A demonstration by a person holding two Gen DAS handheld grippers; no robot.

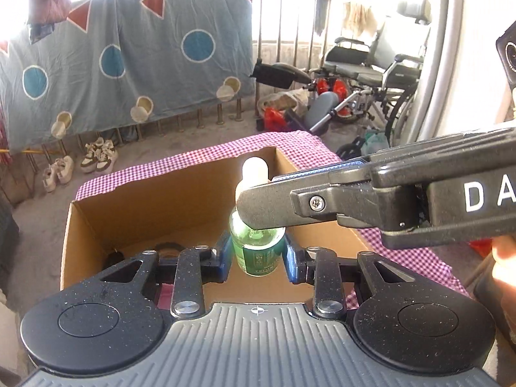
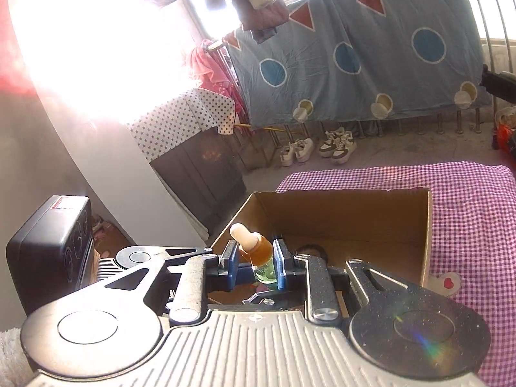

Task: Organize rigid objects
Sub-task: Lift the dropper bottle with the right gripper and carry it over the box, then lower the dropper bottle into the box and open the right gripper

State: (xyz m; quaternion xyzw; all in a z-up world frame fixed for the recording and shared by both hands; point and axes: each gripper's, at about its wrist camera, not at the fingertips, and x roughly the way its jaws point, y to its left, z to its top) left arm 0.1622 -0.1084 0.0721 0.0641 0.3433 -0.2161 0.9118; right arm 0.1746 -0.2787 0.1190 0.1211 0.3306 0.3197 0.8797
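A dropper bottle [image 1: 256,248] with a green glass body, an amber collar and a white rubber bulb hangs upright over an open cardboard box [image 1: 145,200]. My left gripper [image 1: 258,258] is shut on its green body. My right gripper [image 1: 261,193] reaches in from the right and is shut on the collar just under the bulb. In the right wrist view the bottle [image 2: 258,253] tilts left between the blue pads of the right gripper [image 2: 256,262]. The left gripper's black housing [image 2: 48,245] shows at the lower left. The box [image 2: 338,213] lies open below.
The box stands on a table covered with pink gingham cloth [image 2: 477,225]. A dark round item [image 1: 166,248] lies on the box floor. A wheelchair [image 1: 371,74], shoes [image 2: 338,145], a hung blue sheet [image 1: 129,58] and a dark cabinet [image 2: 200,174] surround the table.
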